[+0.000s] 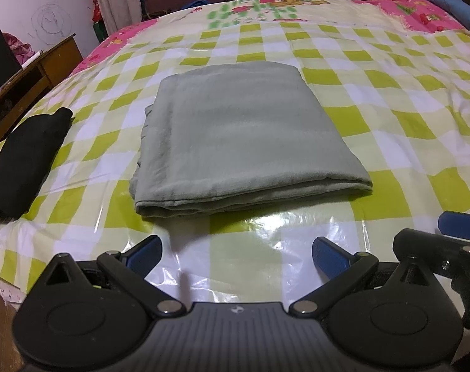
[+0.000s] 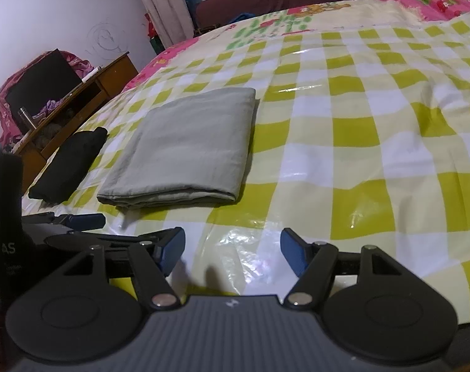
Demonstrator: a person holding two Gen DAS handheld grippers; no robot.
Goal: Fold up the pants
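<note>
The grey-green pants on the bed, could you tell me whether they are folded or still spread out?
Folded: the grey-green pants lie as a compact rectangle, stacked layers showing along the near edge.

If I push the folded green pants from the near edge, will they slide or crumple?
The green pants are soft stacked layers, so the near edge would probably buckle first. The glossy plastic sheet underneath looks slick, so the bundle may then slide. Rolling seems unlikely; it lies flat.

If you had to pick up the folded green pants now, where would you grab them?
Probably the near edge of the green pants, coming in low from the front. All the stacked layers meet there in one thick lip facing the open left gripper, so one pinch could likely catch the whole bundle.
</note>
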